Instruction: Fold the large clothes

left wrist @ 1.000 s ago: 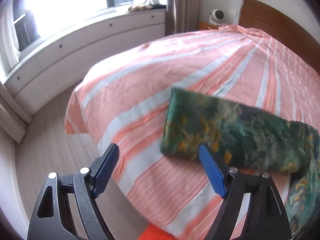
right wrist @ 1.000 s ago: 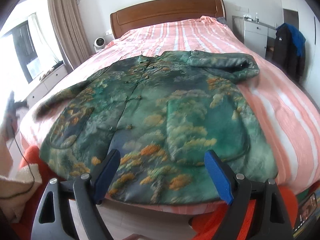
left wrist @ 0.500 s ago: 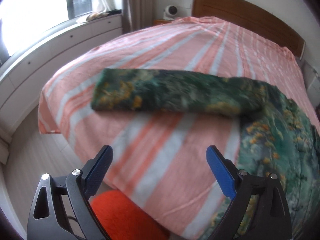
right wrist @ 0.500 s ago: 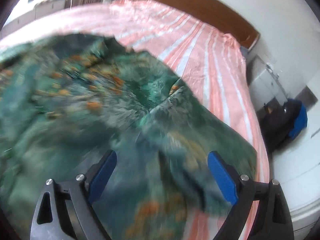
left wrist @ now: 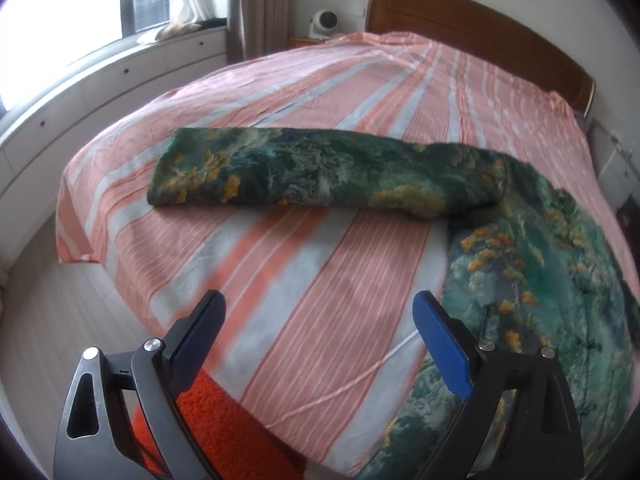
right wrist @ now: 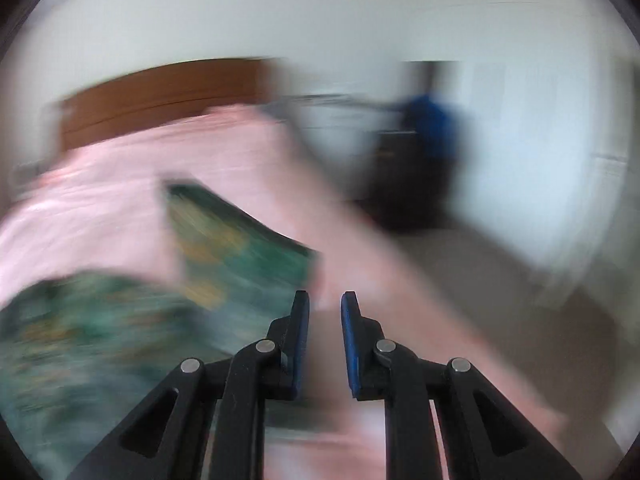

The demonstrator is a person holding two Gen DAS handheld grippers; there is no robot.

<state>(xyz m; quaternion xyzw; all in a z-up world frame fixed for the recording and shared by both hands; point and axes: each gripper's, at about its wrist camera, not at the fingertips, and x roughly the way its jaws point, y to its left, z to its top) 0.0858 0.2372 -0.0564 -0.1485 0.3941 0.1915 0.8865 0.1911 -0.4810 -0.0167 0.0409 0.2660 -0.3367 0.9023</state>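
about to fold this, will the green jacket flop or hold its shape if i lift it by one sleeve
The green jacket will probably flop: it drapes limply over the bed edge. Its outstretched sleeve looks puffy, so likely padded, bulky yet fairly light. Lifted by the sleeve alone, the body would likely drag and bunch.

We find no readable text, label, brand, number or sign in either view. Left wrist view is sharp, but nothing in it carries lettering we can make out. Right wrist view is motion-blurred throughout, so anything printed there can't be read.
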